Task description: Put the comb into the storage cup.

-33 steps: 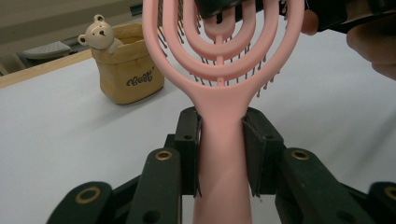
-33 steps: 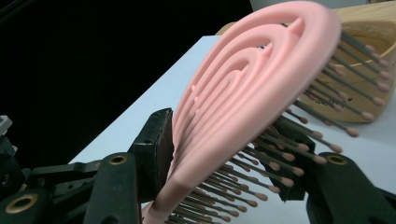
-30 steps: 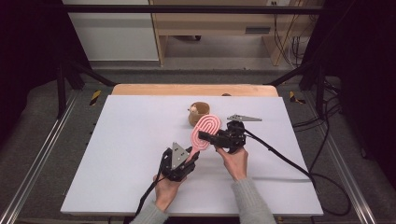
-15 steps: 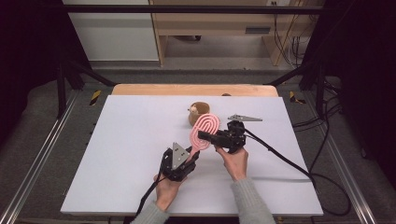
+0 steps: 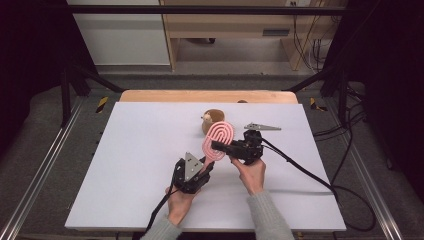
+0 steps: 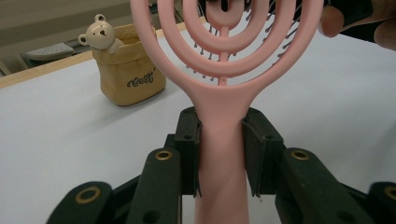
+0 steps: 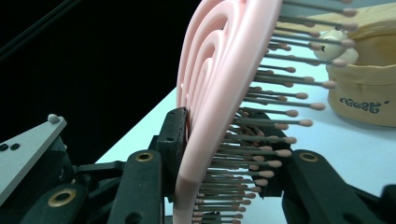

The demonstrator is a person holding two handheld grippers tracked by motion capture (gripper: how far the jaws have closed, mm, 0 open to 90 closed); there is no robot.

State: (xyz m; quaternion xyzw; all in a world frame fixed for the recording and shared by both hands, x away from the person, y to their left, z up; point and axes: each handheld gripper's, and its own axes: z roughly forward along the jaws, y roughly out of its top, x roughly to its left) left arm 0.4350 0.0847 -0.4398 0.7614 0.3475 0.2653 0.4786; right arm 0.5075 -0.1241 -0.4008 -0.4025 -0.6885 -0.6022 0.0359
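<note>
A pink hairbrush (image 5: 219, 138) with a ringed open head is held up above the white table (image 5: 140, 150) between both grippers. My left gripper (image 5: 206, 163) is shut on its handle (image 6: 220, 140), with both pads pressed to the handle's sides. My right gripper (image 5: 216, 146) comes in from the right and grips the brush head (image 7: 210, 93): one pad lies on the smooth back and the other is in among the bristles. Its jaws have just been closing with the head between them.
A small yellow pouch (image 5: 212, 120) with a bear figure (image 6: 98, 35) on its rim stands just beyond the brush. A wooden strip (image 5: 200, 96) runs along the table's far edge. The right gripper's black cable (image 5: 300, 170) trails off to the right.
</note>
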